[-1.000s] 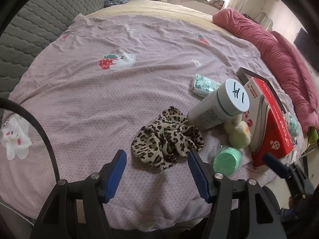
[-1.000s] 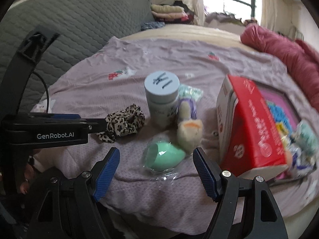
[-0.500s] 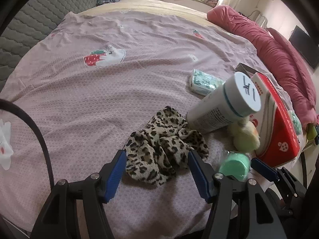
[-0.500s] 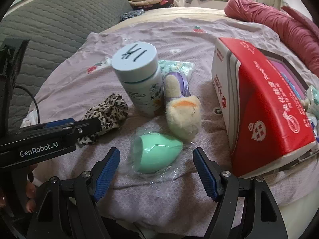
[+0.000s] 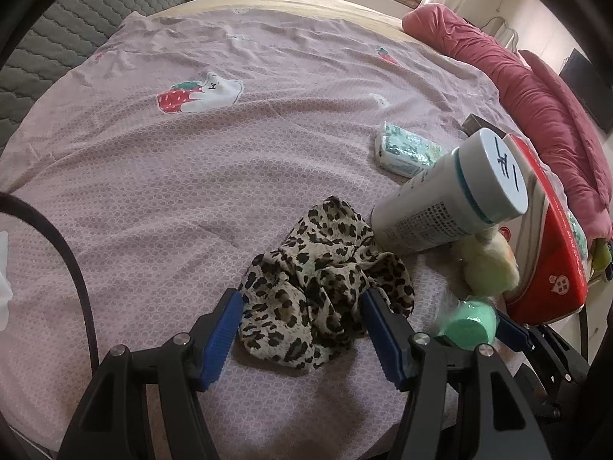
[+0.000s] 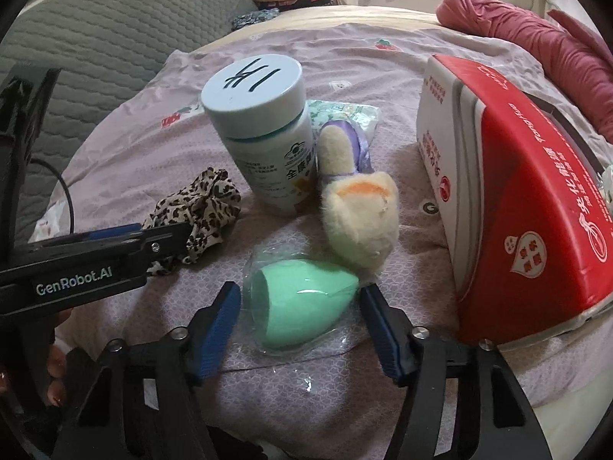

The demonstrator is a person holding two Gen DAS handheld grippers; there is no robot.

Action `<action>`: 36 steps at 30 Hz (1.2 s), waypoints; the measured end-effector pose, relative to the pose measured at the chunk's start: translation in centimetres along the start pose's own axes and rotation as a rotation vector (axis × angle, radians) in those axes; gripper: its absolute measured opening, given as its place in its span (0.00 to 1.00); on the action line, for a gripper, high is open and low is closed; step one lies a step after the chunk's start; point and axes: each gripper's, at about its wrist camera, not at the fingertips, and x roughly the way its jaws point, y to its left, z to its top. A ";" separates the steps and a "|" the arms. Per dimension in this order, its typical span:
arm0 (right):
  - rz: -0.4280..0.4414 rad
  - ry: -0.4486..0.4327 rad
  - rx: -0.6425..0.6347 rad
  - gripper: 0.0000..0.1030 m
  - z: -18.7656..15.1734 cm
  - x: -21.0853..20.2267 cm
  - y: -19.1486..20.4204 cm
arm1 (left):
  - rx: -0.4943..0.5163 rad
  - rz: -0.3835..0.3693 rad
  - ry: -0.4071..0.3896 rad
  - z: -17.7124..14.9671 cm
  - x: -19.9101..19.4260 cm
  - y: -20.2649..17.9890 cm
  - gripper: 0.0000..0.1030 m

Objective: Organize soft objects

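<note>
Only left view shows leopard scrunchie [image 5: 325, 287] whole (fingers spread astride), right fingers closing, straddling mint sponge [image 6: 302, 306].

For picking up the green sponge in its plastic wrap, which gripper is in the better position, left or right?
Right. The right gripper already straddles the green sponge; its jaws have just been closing but do not press it yet. The left gripper is around the leopard scrunchie instead.
</note>
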 end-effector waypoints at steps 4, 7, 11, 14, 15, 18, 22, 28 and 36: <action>0.003 -0.001 -0.012 0.56 0.0 -0.1 0.0 | -0.002 0.007 0.000 0.1 0.5 0.0 0.63; 0.012 0.001 -0.009 0.55 0.0 -0.4 -0.2 | -0.005 0.005 0.001 0.1 0.8 0.2 0.63; 0.016 -0.012 -0.024 0.54 0.0 -1.2 -0.1 | -0.005 -0.006 -0.002 0.0 0.9 0.4 0.61; 0.017 -0.029 -0.042 0.54 0.0 -2.0 0.2 | -0.004 -0.005 -0.005 -0.1 0.8 0.5 0.51; 0.017 -0.034 -0.046 0.54 0.0 -2.2 0.2 | -0.004 -0.005 -0.004 -0.2 0.7 0.5 0.45; 0.017 -0.053 -0.055 0.54 0.0 -3.0 0.3 | -0.004 0.002 -0.004 -0.3 0.6 0.5 0.27; 0.029 -0.069 -0.058 0.54 0.0 -3.9 0.3 | -0.018 -0.014 -0.014 -0.5 0.1 0.8 0.15; 0.024 -0.112 -0.084 0.54 0.1 -5.5 0.5 | -0.033 -0.015 -0.102 -0.5 -2.4 1.2 0.14; 0.006 -0.191 -0.110 0.54 0.4 -8.1 0.4 | -0.012 -0.008 -0.200 -1.0 -6.1 0.3 0.14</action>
